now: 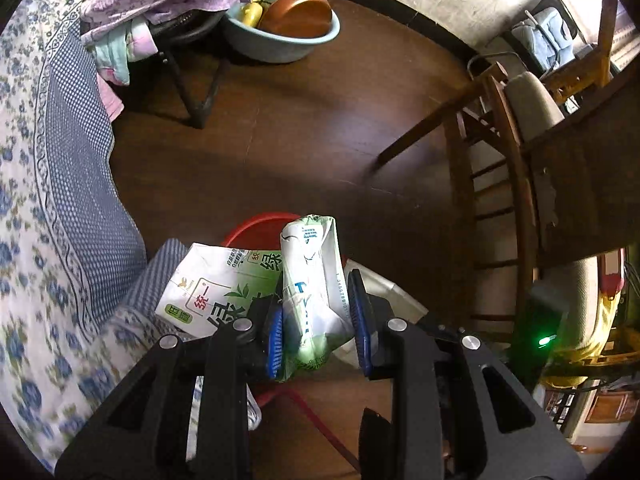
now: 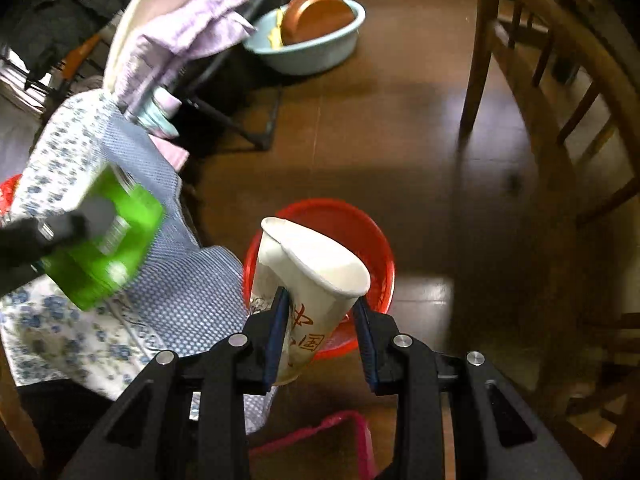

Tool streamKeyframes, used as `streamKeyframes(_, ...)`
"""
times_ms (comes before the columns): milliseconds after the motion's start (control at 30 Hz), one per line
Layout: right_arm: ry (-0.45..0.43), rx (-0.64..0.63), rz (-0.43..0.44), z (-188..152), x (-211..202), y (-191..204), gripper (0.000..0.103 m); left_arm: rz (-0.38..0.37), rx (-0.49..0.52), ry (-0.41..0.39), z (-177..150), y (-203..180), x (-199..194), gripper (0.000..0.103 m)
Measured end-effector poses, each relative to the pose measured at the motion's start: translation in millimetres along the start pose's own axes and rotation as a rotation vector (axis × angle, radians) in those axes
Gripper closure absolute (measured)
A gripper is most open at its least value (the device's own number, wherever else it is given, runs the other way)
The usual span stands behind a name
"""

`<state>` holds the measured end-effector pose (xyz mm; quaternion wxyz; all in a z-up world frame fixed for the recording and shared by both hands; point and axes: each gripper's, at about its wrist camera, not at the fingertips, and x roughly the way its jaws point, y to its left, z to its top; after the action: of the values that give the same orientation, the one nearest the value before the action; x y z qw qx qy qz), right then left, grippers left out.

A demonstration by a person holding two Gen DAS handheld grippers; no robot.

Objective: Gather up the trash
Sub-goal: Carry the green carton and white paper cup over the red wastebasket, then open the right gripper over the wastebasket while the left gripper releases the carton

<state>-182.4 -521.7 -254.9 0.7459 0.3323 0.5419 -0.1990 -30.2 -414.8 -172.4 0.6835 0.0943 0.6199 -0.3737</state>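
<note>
My left gripper (image 1: 318,330) is shut on a crumpled white-and-green drink carton (image 1: 310,280), held over the red basin (image 1: 256,228) on the floor. A second green tea carton (image 1: 216,292) sits just left of it, above the basin. In the right wrist view my right gripper (image 2: 322,332) is shut on a squashed white paper cup (image 2: 308,276) with red characters, held above the red basin (image 2: 320,216). The left gripper shows there blurred at the left edge, holding the green carton (image 2: 108,240).
A floral blue-and-white tablecloth (image 1: 52,200) hangs at the left. A light blue basin (image 1: 280,36) with a brown pan stands on the dark floor beyond. A wooden chair (image 2: 540,100) is at the right. A pink-rimmed object (image 2: 320,436) lies below the right gripper.
</note>
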Motion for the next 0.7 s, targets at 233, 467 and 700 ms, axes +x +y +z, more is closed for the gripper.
streamKeyframes(233, 0.023, -0.005, -0.024, 9, 26, 4, 0.072, -0.008, 0.005, 0.033, 5, -3, 17, 0.073)
streamKeyframes(467, 0.089, -0.017, -0.028, 15, 57, 5, 0.051, 0.002, 0.005, 0.059, 6, -4, 28, 0.073)
streamKeyframes(700, 0.177, -0.042, -0.037, -13, 57, -9, 0.044, 0.004, -0.018, 0.085, 7, 3, 38, 0.073)
